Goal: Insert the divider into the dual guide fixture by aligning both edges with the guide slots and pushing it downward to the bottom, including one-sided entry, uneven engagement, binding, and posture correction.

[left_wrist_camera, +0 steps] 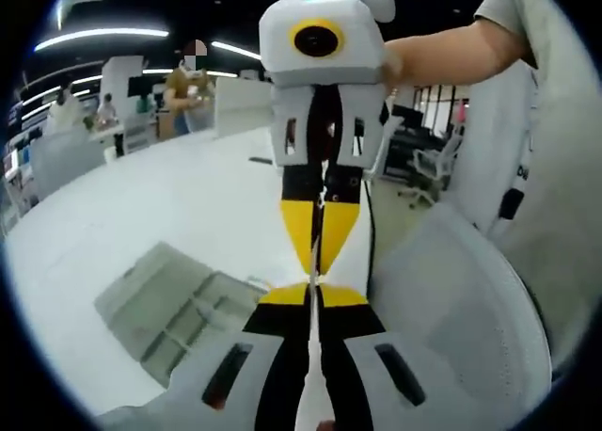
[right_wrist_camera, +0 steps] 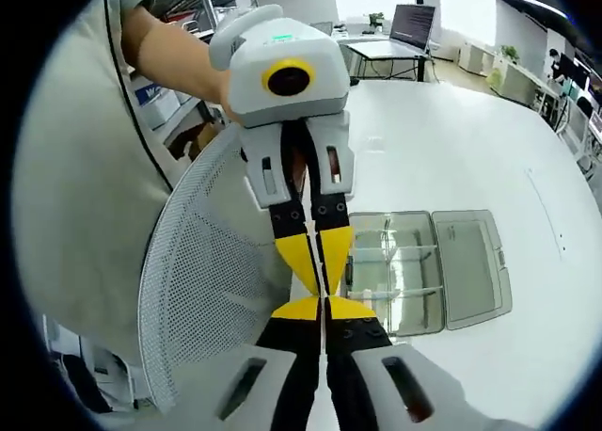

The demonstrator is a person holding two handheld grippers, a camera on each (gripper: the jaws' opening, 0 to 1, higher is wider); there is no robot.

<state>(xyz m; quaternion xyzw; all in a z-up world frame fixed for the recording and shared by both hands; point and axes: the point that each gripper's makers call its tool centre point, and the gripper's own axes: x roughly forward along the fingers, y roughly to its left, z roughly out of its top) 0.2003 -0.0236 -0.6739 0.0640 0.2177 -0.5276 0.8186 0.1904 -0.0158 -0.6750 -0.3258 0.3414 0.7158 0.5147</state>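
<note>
Clear-plastic divider (left_wrist_camera: 311, 337) is pinched edge-on between both grippers, left gripper (left_wrist_camera: 314, 295) and right gripper (right_wrist_camera: 324, 304) clamped tip to tip, above the fixture (right_wrist_camera: 423, 266); level both edges before lowering.

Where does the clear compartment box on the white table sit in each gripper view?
Left gripper view: the clear compartment box lies lower left, left of the jaws.
Right gripper view: the same box lies right of centre, its lid open to the right.
Shared landmark: the white mesh chair back, right of the jaws in the left gripper view and left of them in the right gripper view.
</note>
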